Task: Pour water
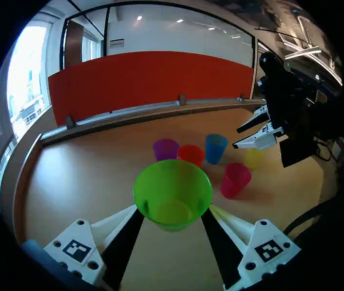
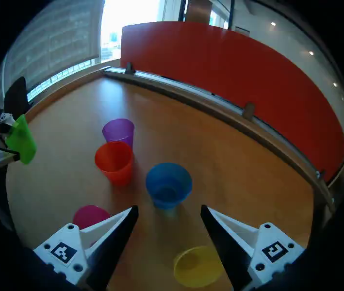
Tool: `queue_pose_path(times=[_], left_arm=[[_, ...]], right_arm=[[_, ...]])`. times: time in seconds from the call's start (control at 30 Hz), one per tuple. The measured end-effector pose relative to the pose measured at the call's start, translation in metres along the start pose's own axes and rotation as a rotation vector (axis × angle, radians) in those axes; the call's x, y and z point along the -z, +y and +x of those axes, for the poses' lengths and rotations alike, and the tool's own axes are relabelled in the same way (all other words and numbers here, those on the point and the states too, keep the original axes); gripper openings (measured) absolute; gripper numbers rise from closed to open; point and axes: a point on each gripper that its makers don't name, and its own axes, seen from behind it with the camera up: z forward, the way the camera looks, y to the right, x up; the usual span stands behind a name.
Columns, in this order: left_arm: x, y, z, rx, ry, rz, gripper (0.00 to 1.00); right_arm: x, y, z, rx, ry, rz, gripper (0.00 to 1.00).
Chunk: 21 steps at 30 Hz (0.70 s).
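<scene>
A translucent green cup [image 1: 172, 194] is held above the table, and my left gripper [image 1: 172, 212] is shut on its sides. In the right gripper view the green cup [image 2: 20, 138] shows tilted at the far left, in the left gripper [image 2: 4, 138]. On the wooden table [image 1: 89, 169] stand a purple cup [image 1: 166, 149], an orange cup [image 1: 191, 155], a blue cup [image 1: 216, 148], a pink cup [image 1: 235, 179] and a yellow cup [image 1: 253, 158]. My right gripper [image 2: 168, 209] is open, hovering near the blue cup [image 2: 168, 185] and above the yellow cup [image 2: 198, 266]. I cannot tell whether any cup holds water.
A red partition [image 1: 152, 80] with a metal rail runs along the table's far edge. The right gripper [image 1: 236, 138] and its dark handle hang over the table's right side. The orange cup [image 2: 115, 162], purple cup [image 2: 118, 132] and pink cup [image 2: 90, 216] stand close together.
</scene>
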Motion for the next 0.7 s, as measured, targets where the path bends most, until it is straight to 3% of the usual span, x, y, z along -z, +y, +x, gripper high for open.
queue_pose_path(times=[0.4, 0.7], left_arm=[[0.003, -0.002, -0.006, 0.034, -0.001, 0.009, 0.79], [0.003, -0.002, -0.009, 0.043, -0.003, 0.008, 0.79]], right_arm=[[-0.024, -0.003, -0.002, -0.075, -0.074, 0.003, 1.00], [-0.037, -0.006, -0.001, -0.097, -0.100, -0.001, 1.00]])
